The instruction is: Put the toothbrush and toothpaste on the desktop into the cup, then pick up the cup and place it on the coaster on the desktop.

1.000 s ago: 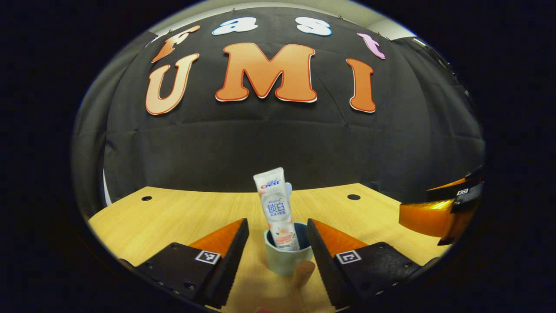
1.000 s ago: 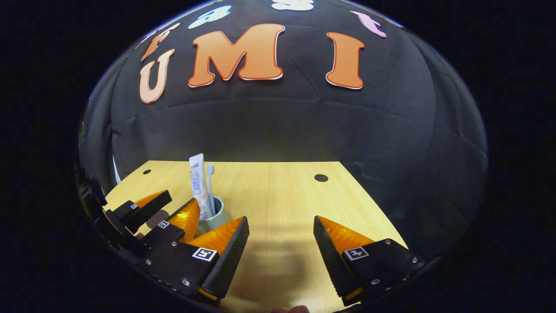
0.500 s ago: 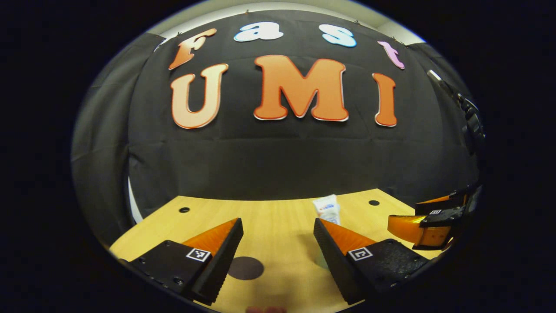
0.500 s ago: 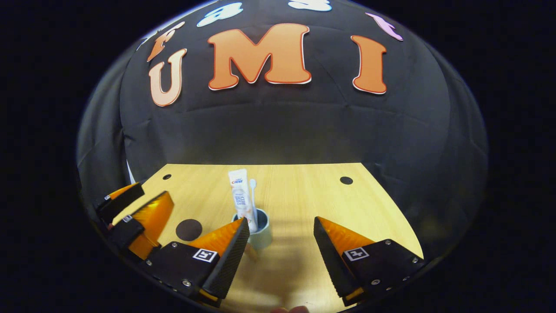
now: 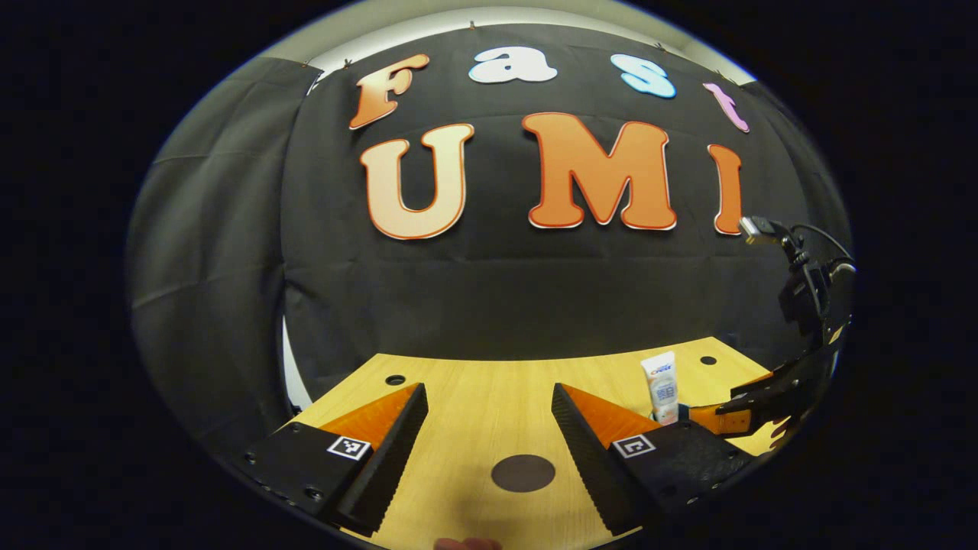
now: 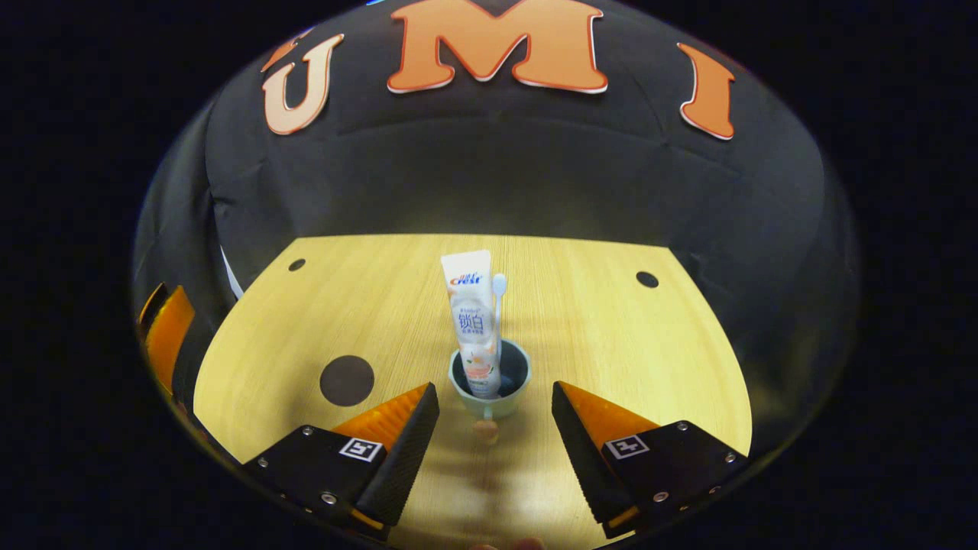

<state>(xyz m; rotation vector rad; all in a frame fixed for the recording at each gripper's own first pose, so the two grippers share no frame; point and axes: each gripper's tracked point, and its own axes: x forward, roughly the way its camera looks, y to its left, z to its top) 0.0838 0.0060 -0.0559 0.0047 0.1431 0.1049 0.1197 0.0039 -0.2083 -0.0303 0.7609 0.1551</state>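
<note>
A pale green cup (image 6: 489, 393) stands on the wooden desk (image 6: 596, 336) with a white toothpaste tube (image 6: 472, 321) and a white toothbrush (image 6: 500, 286) upright in it. Its short wooden handle (image 6: 486, 430) points toward me. My right gripper (image 6: 495, 397) is open, its fingertips either side of the cup's near rim, apart from it. In the left gripper view the open left gripper (image 5: 489, 401) hangs above the dark round coaster (image 5: 523, 473). The toothpaste tube (image 5: 662, 386) rises at the right there, beside the right gripper's orange finger (image 5: 707, 418). The coaster (image 6: 347, 380) lies left of the cup.
The desk has small dark holes near its back corners (image 6: 646, 279) (image 6: 296, 264). Black cloth closes the booth behind and at both sides. An orange finger of the left gripper (image 6: 166, 336) shows at the left edge of the right gripper view.
My left gripper has swung left, off the cup and over the coaster. My right gripper has moved in until the cup sits centred between its open fingers.
</note>
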